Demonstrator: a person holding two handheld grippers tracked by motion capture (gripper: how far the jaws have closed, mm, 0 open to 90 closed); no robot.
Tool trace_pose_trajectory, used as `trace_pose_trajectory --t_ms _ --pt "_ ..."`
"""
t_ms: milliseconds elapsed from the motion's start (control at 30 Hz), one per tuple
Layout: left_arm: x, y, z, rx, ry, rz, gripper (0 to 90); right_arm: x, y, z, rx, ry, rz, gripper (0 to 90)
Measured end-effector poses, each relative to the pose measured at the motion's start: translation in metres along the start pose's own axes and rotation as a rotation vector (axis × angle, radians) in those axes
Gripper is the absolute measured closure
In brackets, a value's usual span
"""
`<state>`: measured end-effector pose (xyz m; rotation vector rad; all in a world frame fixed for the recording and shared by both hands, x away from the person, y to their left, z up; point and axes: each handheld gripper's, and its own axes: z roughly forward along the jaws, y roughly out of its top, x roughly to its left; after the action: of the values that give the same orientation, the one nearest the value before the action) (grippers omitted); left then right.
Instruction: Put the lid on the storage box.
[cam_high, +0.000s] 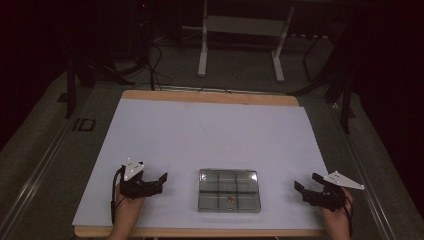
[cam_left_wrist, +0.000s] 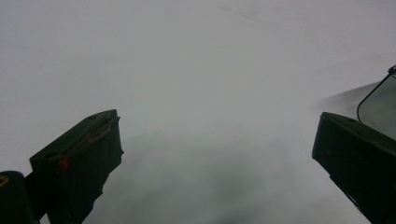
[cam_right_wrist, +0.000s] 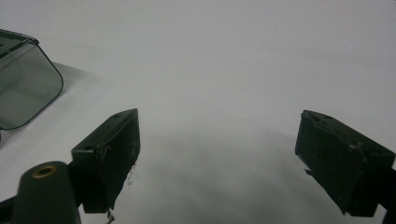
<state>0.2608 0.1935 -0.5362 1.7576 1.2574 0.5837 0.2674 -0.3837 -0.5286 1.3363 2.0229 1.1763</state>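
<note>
compartment box (cam_high: 229, 189) on sheet (cam_high: 210, 135) at near-edge middle | sheet on table (cam_high: 210, 96) | left gripper (cam_high: 155, 181) left of box, apart | right gripper (cam_high: 304, 183) right of box, apart | small item (cam_high: 230, 199) in a near-row compartment

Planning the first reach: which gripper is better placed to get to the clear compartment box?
Left, slightly. The left gripper sits nearer the clear compartment box than the right gripper; both are open, empty and pointing toward it, so the edge is small.
</note>
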Motion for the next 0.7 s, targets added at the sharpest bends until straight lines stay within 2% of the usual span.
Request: trace_pose_trajectory --t_ms 200,400,700 --pt "0.0009 -0.002 -0.0011 -0.021 0.0 -0.02 2.2 -0.0004 -0.0019 0.0028 0.001 -0.023 -0.005 14.2" --pt "-0.0002 -0.0023 -0.0009 -0.019 0.007 -0.008 2.2 -0.0003 -0.0026 0.0029 -0.003 -0.046 0.006 14.2" --pt "0.0006 -0.0032 -0.0025 -0.038 0.015 -0.026 2.2 0.0019 -0.0033 0.0026 -0.01 -0.068 -0.007 14.3"
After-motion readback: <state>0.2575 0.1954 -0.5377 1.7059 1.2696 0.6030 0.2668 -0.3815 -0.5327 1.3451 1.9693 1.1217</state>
